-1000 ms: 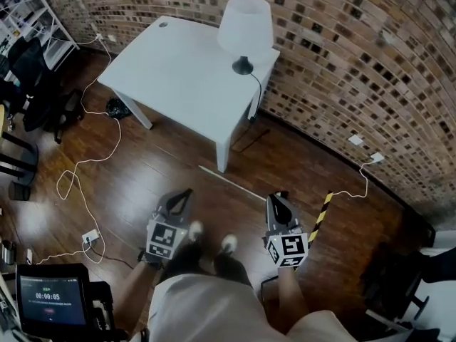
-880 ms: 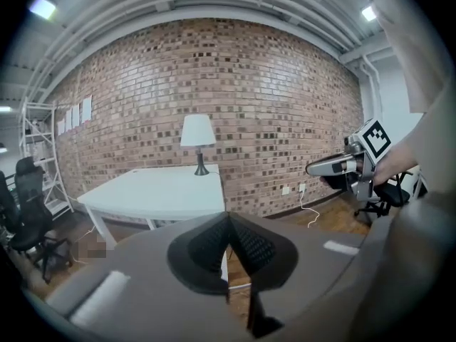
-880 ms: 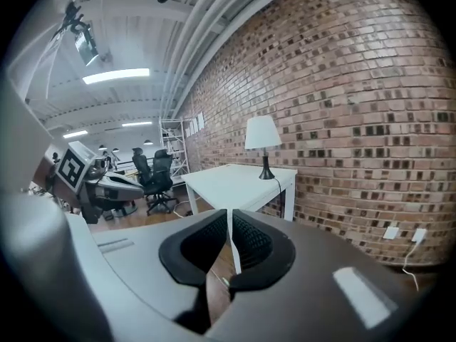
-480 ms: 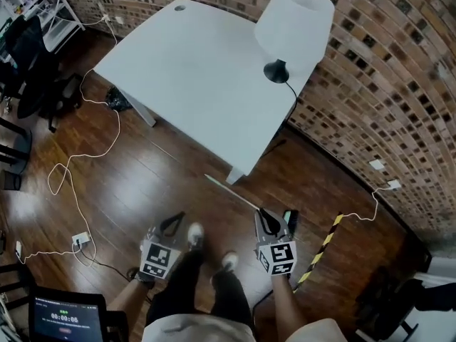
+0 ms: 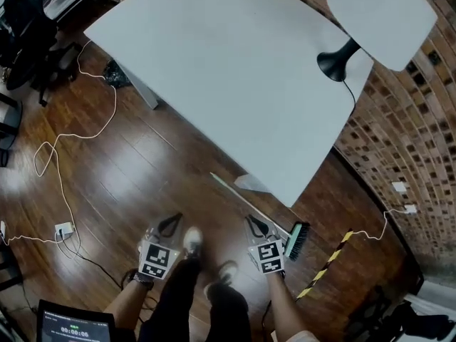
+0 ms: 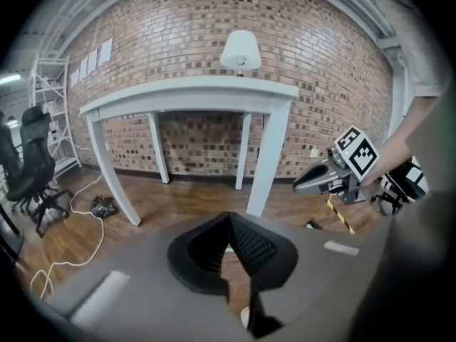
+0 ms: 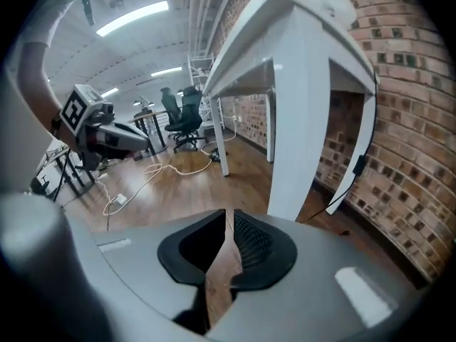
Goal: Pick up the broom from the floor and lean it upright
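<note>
The broom lies flat on the dark wood floor. Its pale handle [image 5: 246, 201] runs from beside the table leg down to the green-black head [image 5: 296, 241]. My right gripper [image 5: 256, 226] hovers low over the handle, just left of the head, with its jaws a narrow slit apart. Only floor shows between them in the right gripper view [image 7: 228, 223]. My left gripper [image 5: 169, 224] hangs over bare floor to the left, beside the person's shoe. Its fingertips [image 6: 229, 223] meet and hold nothing. The left gripper view also catches the right gripper [image 6: 301, 185] at right.
A white table [image 5: 235, 70] with a lamp [image 5: 377, 13] fills the upper view, and its leg [image 5: 253, 184] stands by the handle. A white cable [image 5: 71, 141] and power strip [image 5: 64, 229] lie at left, yellow-black tape [image 5: 328, 266] at right. Brick wall [image 5: 406, 141] behind.
Both grippers have sunk towards the floor and the head view has leaned in over the table. The right gripper has come down over the broom handle near the head.
</note>
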`<state>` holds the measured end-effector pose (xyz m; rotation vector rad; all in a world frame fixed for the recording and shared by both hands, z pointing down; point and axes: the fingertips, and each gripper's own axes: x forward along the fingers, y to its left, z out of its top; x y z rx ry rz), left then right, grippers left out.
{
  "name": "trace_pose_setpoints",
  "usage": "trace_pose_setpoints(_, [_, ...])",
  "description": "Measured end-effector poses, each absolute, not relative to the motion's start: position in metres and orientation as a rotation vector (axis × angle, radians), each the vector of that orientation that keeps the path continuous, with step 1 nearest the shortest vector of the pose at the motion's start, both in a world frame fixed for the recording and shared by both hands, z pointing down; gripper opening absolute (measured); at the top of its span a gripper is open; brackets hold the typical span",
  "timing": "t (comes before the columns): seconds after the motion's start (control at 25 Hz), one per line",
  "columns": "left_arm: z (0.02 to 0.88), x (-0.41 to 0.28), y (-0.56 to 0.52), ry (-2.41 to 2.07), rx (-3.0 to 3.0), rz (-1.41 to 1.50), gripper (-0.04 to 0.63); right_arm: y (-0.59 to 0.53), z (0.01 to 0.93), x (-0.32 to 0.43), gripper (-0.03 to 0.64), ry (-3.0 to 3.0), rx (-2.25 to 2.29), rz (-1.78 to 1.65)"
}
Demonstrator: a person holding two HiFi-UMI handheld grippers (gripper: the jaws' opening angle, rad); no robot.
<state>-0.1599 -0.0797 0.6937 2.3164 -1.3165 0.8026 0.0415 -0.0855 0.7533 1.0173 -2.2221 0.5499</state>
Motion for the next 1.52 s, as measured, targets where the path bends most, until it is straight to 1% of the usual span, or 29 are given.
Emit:
trace_pose_setpoints(0.16, [0.775, -0.164, -0.085, -1.286, 2.282, 0.825, 0.002, -0.094, 0.844, 0.036, 0.05, -2.172, 0.915, 0.597])
trace_pose_setpoints(0.48, [0.924, -0.168, -0.081, -1.249, 2.242, 0.82, 0.002, -0.121, 1.014, 0.028, 0.051, -2.075, 0.728, 0.539])
trace_pose_setpoints(0.72, [1.004, -0.162, -0.07, -1.186, 2.25, 0.859, 0.002, -0.124, 1.13, 0.038, 0.06, -1.951, 0.605, 0.615])
trace_pose_setpoints(0.96, [1.033, -0.15, -0.063, -1.167, 2.256, 0.842, 0.002, -0.136, 1.198, 0.042, 0.065, -1.867, 0.544, 0.53])
trace_pose_setpoints(1.16, [1.048, -0.15, -0.064, -1.215, 2.229, 0.815, 0.0, -0.135, 1.233, 0.052, 0.072, -1.787, 0.511, 0.477])
trace_pose_setpoints(1.32, [1.057, -0.154, -0.064, -1.256, 2.196, 0.803, 0.002, -0.14, 1.248, 0.061, 0.093, -1.737, 0.553, 0.428])
trace_pose_setpoints(1.36, [1.058, -0.155, -0.064, -1.263, 2.187, 0.8, 0.002, -0.141, 1.25, 0.063, 0.107, -1.735, 0.558, 0.427])
trace_pose_setpoints(1.52, [1.062, -0.161, -0.064, -1.279, 2.165, 0.8, 0.002, -0.141, 1.253, 0.061, 0.109, -1.756, 0.539, 0.443])
